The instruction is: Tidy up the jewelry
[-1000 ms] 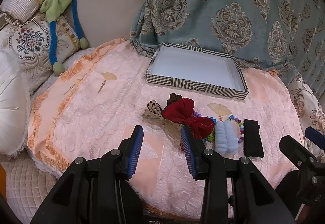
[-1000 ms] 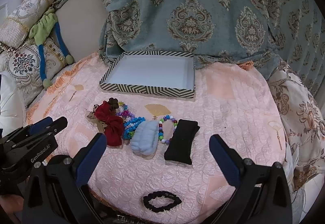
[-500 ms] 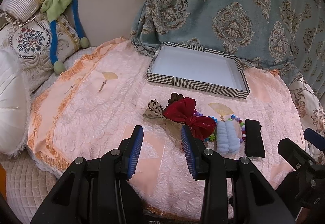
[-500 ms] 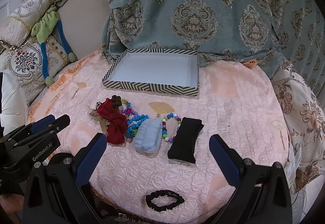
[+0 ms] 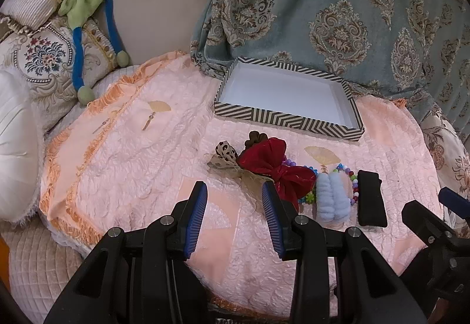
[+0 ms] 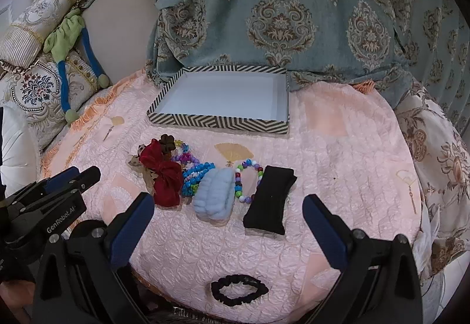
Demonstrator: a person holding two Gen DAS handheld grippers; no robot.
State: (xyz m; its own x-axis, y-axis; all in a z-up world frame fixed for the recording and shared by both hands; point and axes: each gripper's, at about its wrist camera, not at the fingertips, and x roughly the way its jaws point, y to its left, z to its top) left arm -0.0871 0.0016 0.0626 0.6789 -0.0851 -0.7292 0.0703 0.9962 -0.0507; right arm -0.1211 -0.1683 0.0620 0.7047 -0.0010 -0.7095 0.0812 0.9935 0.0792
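A striped box (image 5: 289,122) (image 6: 217,122) with a white inside stands empty at the back of the pink cloth. In front of it lie a red bow (image 5: 271,161) (image 6: 163,174), a leopard bow (image 5: 224,152), a brown scrunchie (image 6: 167,142), bead bracelets (image 6: 195,173), a pale blue fluffy piece (image 5: 333,197) (image 6: 214,195), a beaded ring (image 6: 248,177) and a black band (image 5: 370,197) (image 6: 270,200). A black scrunchie (image 6: 239,289) lies nearest the front. My left gripper (image 5: 234,206) is open, hovering just in front of the bows. My right gripper (image 6: 227,224) is wide open above the blue piece and black band.
A patterned teal drape (image 6: 279,15) hangs behind the box. Embroidered cushions (image 5: 44,60) and a green and blue soft toy (image 5: 85,7) lie at the left. The pink cloth (image 6: 337,153) ends in an orange fringe at the left and front.
The right wrist view has drifted slightly so the items sit a little further right in it. Both grippers stay open and nothing on the cloth has moved.
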